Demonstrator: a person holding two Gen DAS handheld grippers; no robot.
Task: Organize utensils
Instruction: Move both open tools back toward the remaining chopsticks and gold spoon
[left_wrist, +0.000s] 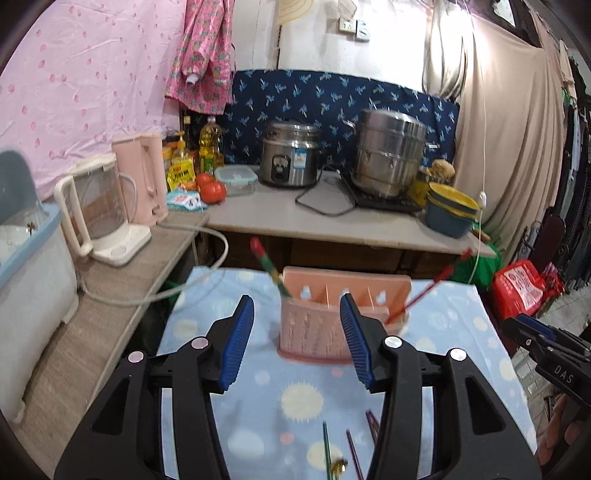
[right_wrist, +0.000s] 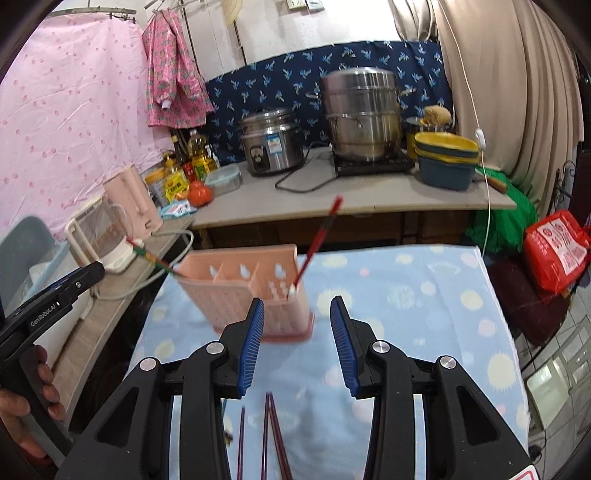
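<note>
A pink slotted utensil holder (left_wrist: 317, 325) (right_wrist: 236, 288) stands on the blue dotted cloth (left_wrist: 258, 406) (right_wrist: 406, 295). A red-and-green chopstick (left_wrist: 267, 266) (right_wrist: 155, 260) leans out of its left compartment. A red chopstick (left_wrist: 428, 291) (right_wrist: 317, 240) leans out of its right compartment. Several dark purple chopsticks (left_wrist: 371, 424) (right_wrist: 273, 435) and a green stick (left_wrist: 326, 446) lie on the cloth near me. My left gripper (left_wrist: 297, 339) is open and empty, just in front of the holder. My right gripper (right_wrist: 297, 343) is open and empty, near the holder's right end.
A counter (left_wrist: 332, 221) behind holds a rice cooker (left_wrist: 290, 155), a steel steamer pot (left_wrist: 388, 155), stacked bowls (left_wrist: 450, 210), tomatoes (left_wrist: 212, 188) and oil bottles. Two kettles (left_wrist: 99, 210) stand on the left shelf. Red (left_wrist: 517, 288) and green bags sit on the floor at right.
</note>
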